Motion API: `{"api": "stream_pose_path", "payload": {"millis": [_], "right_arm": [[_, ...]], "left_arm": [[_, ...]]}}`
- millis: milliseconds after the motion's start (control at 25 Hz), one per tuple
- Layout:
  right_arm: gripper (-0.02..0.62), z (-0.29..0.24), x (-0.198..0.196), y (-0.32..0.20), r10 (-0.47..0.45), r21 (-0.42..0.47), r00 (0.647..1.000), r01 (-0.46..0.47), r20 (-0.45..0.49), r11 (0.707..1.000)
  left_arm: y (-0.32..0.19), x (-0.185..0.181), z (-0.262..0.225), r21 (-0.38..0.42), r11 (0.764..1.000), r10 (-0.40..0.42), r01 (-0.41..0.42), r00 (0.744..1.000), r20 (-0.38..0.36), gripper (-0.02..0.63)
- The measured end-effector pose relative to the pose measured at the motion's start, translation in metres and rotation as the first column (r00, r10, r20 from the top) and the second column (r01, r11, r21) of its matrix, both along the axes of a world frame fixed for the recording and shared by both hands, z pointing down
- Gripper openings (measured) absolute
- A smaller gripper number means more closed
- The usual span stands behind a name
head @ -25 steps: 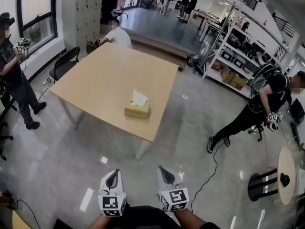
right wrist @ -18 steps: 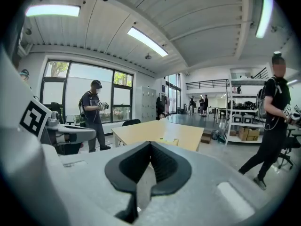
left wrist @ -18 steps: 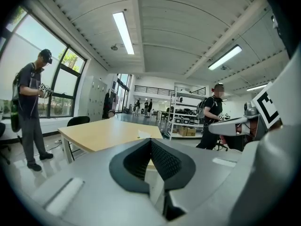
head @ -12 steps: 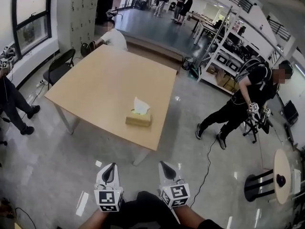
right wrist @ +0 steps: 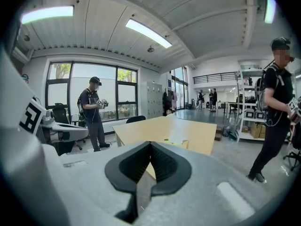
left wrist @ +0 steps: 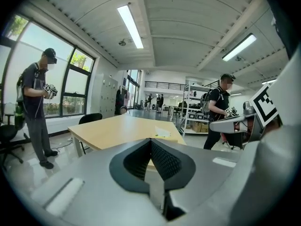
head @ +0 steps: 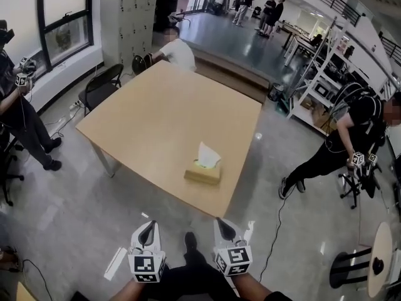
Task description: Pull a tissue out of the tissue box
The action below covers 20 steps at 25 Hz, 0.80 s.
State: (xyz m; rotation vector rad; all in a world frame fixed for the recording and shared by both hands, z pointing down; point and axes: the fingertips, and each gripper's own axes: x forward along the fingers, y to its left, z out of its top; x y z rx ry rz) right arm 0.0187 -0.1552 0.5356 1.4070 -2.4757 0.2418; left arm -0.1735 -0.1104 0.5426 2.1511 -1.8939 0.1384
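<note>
Big open hall with a shiny grey floor, and a square light-wood tabletop on pale legs sits in the middle. Its far corner is partly covered by a seated person, face blurred out. Another one stands at the left by the windows, cut off by the frame edge. A third stands wide-legged at the right. Both carry marker cubes of their own. A black chair stands just beside the tabletop's left corner.

The left hand-held gripper and the right hand-held gripper are held side by side over the floor, short of the tabletop. The head view only gives their grey tops and marker cubes. The gripper views show both sets of ribbed black pads pressed together with nothing in them.

The tissue box, tan and cardboard-looking, sits near the tabletop's near edge, well apart from both. A white tissue pokes up crumpled from its slot. In the left gripper view the box is hard to make out behind the jaws, with just the tissue peeking over. The right gripper view shows both, tiny.
</note>
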Motion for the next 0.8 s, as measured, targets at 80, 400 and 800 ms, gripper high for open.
{"api": "stream_pose_path", "payload": {"millis": [80, 400, 800], "right_arm": [[-0.006, 0.009, 0.005, -0.017, -0.015, -0.015, 1.000, 0.015, 0.003, 1.000], [-0.006, 0.017, 0.009, -0.103, -0.067, -0.031, 0.998, 0.067, 0.012, 0.997], [-0.006, 0.036, 0.017, -0.184, -0.156, -0.072, 0.987, 0.158, 0.043, 0.985]], "left_arm": [[-0.014, 0.007, 0.006, -0.008, 1.000, -0.007, 0.007, 1.000, 0.008, 0.018], [-0.093, 0.025, -0.004, -0.012, 1.000, -0.025, 0.025, 0.999, 0.047, 0.018], [-0.152, 0.044, 0.003, -0.041, 0.995, -0.091, 0.094, 0.994, 0.062, 0.018]]}}
